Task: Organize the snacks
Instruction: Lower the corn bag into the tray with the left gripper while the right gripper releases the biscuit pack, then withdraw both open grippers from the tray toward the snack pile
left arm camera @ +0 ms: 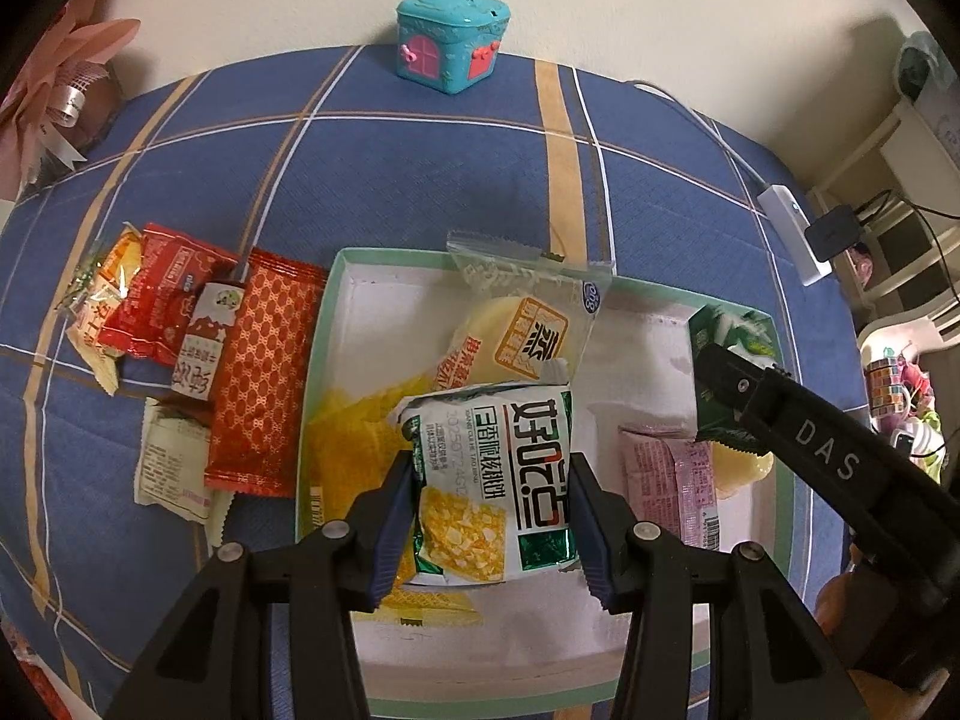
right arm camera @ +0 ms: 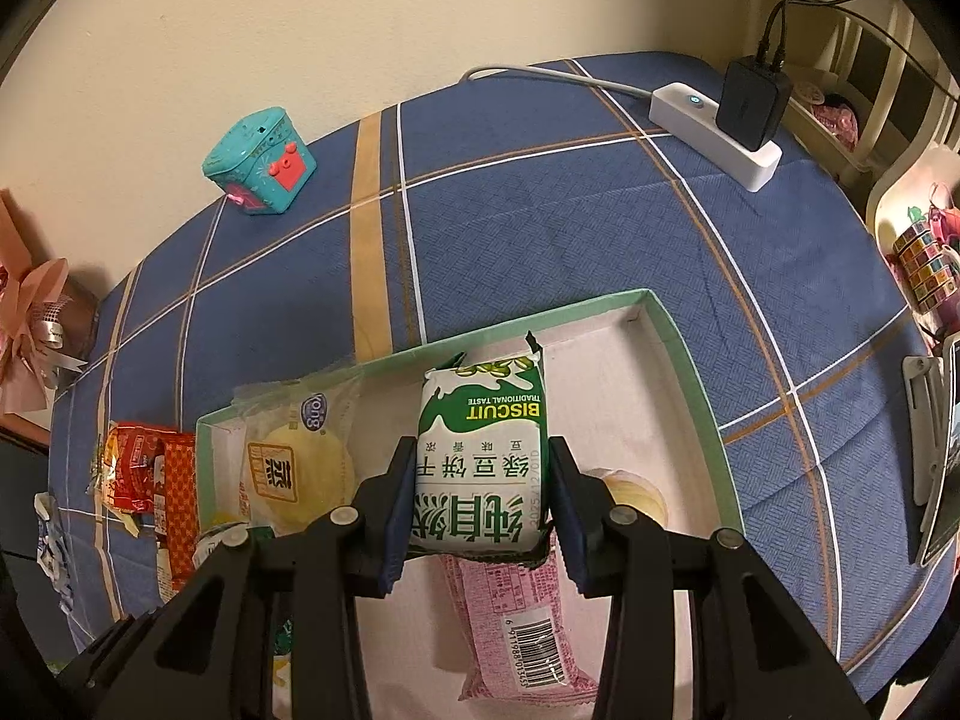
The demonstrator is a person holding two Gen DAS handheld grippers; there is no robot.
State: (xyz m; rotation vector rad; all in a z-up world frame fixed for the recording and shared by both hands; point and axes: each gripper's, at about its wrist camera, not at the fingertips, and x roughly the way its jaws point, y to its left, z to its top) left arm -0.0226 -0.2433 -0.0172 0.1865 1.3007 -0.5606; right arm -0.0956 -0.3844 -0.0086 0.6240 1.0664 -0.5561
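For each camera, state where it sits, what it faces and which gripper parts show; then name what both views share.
Left wrist: on the left gripper, looking steeply down at the tray; its fingers clamp a walnut-cake packet; the right gripper intrudes.
Right wrist: on the right gripper, above the tray, fingers clamping a green biscuit packet.
Shared: tray, teal tin, pink packet.

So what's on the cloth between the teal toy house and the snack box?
Nothing; bare blue checked tablecloth lies between the teal toy house and the snack box, in both wrist views.
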